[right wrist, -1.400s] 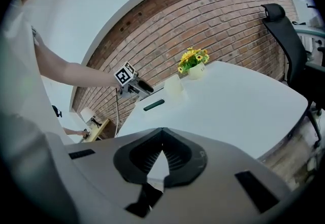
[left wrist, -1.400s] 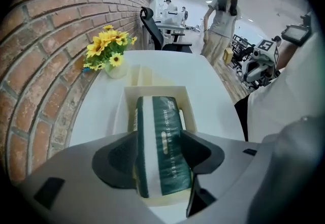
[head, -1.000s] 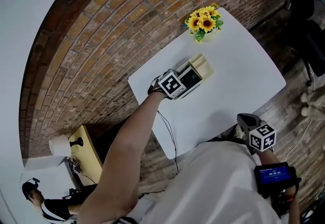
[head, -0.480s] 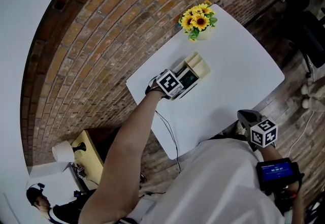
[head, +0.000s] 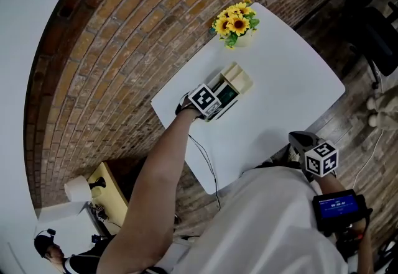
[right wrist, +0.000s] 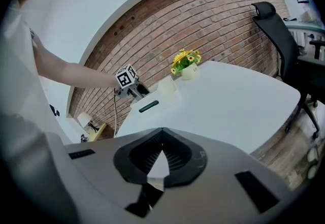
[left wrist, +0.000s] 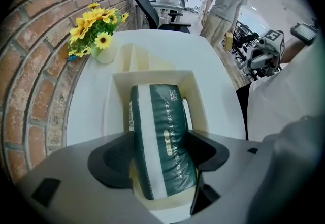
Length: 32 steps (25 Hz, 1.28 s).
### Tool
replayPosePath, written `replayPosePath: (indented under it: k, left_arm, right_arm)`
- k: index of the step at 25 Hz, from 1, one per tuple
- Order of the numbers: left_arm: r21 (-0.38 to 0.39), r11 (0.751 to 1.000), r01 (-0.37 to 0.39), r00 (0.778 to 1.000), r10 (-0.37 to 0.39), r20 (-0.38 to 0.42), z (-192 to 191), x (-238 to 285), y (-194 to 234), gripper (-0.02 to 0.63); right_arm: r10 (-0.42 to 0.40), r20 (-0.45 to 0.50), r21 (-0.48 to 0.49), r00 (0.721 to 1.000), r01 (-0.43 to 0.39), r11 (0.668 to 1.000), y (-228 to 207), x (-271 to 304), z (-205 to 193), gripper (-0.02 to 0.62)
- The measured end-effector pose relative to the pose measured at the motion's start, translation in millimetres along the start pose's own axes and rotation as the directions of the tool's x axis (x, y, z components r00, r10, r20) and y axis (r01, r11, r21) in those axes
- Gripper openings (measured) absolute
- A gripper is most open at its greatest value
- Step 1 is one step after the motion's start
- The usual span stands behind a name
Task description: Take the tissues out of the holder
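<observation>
we see a dark green soft pack of tissues with a white stripe (left wrist: 163, 126). it sits inside the cream box holder (left wrist: 152, 76). our left gripper (left wrist: 159, 142) points down over the holder. its jaws have just been opening. now they are wide, and the pack is between them, with one jaw on each side. our right gripper (right wrist: 161, 151) is well away from the holder, close to our body. its jaws are closed together with nothing in them. a bunch of yellow flowers in a small white pot (left wrist: 96, 25) sits past the holder, next to the red brick wall (left wrist: 30, 65). under the holder is a white table (left wrist: 172, 48).
</observation>
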<state>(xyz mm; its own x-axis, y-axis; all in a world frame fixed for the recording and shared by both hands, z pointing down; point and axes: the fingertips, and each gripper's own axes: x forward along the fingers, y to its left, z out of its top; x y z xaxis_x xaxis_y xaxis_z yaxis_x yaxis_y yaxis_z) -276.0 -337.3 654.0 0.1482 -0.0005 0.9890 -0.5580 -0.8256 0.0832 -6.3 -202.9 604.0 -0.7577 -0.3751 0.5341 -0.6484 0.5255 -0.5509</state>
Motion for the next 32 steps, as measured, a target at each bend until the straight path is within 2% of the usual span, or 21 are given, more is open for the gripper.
replayPosePath:
  k: [6,12,16,19,22,25,28,32]
  left_arm:
    - [-0.017,1.0,0.003,1.0,-0.003,0.021,-1.2,0.6,3.0,0.307]
    - [-0.106,0.994,0.006,0.995,0.005,0.103,0.0,-18.5,10.0,0.298]
    - [-0.083,0.996,-0.018,0.99,0.029,0.136,3.2,-39.7,6.5,0.298]
    - [-0.074,0.995,-0.068,0.983,0.08,0.164,3.1,-55.8,6.4,0.298]
    - [-0.091,0.984,-0.155,0.958,0.172,0.229,-0.1,-73.8,2.6,0.299]
    - [-0.163,0.959,-0.231,0.915,0.271,0.299,-6.5,-95.2,-1.2,0.299]
    - [-0.242,0.934,-0.263,0.873,0.337,0.351,-9.4,-120.9,-7.7,0.299]
    - [-0.314,0.908,-0.278,0.851,0.384,0.358,-15.4,-139.8,-20.7,0.299]
  right_arm:
    - [-0.006,0.003,0.003,1.0,0.006,1.0,-0.9,-2.0,-1.8,0.005]
    - [-0.019,0.012,0.005,1.0,0.019,1.0,-4.9,-9.0,-1.7,0.005]
    - [-0.01,0.012,0.002,1.0,0.01,1.0,-3.6,-6.2,-2.9,0.005]
    - [0.007,0.013,-0.009,1.0,-0.007,1.0,0.5,-1.3,0.2,0.005]
    - [0.021,0.013,-0.019,1.0,-0.021,1.0,4.5,2.4,2.7,0.005]
    - [0.036,0.008,-0.035,0.999,-0.035,0.999,7.6,5.0,3.5,0.005]
    - [0.054,0.0,-0.052,0.999,-0.054,0.997,8.6,6.9,5.3,0.005]
    - [0.096,-0.015,-0.07,0.995,-0.097,0.993,3.8,15.2,11.2,0.005]
